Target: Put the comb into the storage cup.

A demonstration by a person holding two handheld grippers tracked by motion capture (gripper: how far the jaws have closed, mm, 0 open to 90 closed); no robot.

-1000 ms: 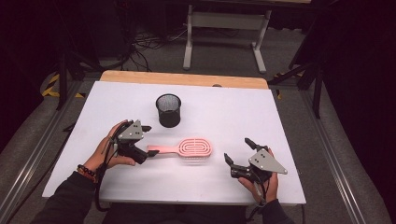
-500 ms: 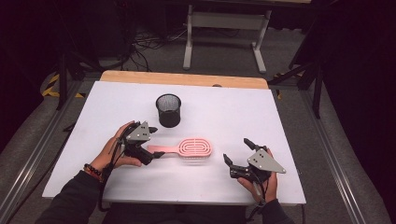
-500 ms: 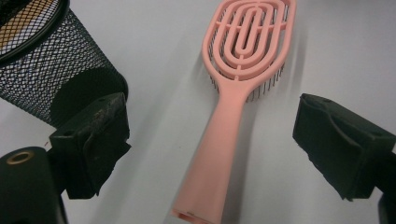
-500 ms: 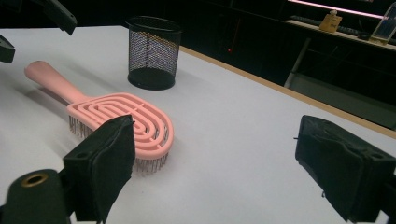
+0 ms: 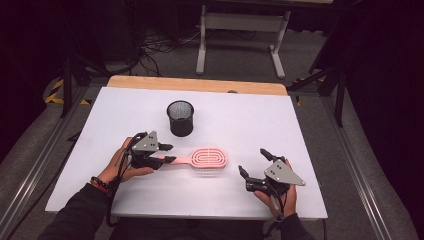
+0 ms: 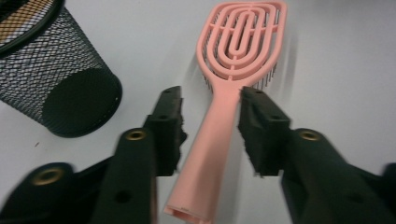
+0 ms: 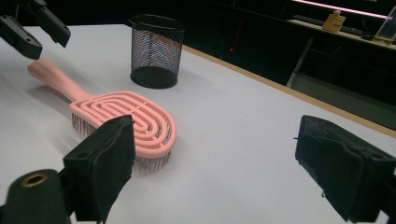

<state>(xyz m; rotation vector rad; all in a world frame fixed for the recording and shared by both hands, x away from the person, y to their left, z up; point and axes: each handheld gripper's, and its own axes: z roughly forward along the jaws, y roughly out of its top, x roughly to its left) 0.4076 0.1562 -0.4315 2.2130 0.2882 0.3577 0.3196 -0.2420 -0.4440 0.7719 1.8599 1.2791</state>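
the left hand-held gripper [image 6: 210, 128] has its jaws spread to either side of the pink hairbrush [image 5: 202, 158] handle, with a gap showing on both sides, so nothing is clamped yet. in the left gripper view the handle runs up between the jaws at a slight slant and sits closer to the one on that view's right. if the jaws shut like this, that jaw would likely meet the handle first and push it sideways, swinging the brush across the table [image 5: 260, 120] rather than pinning it. the handle also tapers and looks like smooth plastic, so a grip taken this near its narrow neck could slip once the wide head starts to hang.

the brush lies flat, bristles down, near the middle of the table, its head pointing towards the right hand-held gripper [image 5: 252, 170]. that gripper is wide open too, resting near the front edge a little apart from the brush head, holding nothing.

the black mesh cup [image 5: 180, 118] stands upright just behind the brush handle, near the left hand-held gripper. it looks light, so i judge that a raised brush swung towards it, or a jaw brushing its rim, could tip or shove it. if the brush is meant to go in there handle first, the heavy head may well topple the cup.
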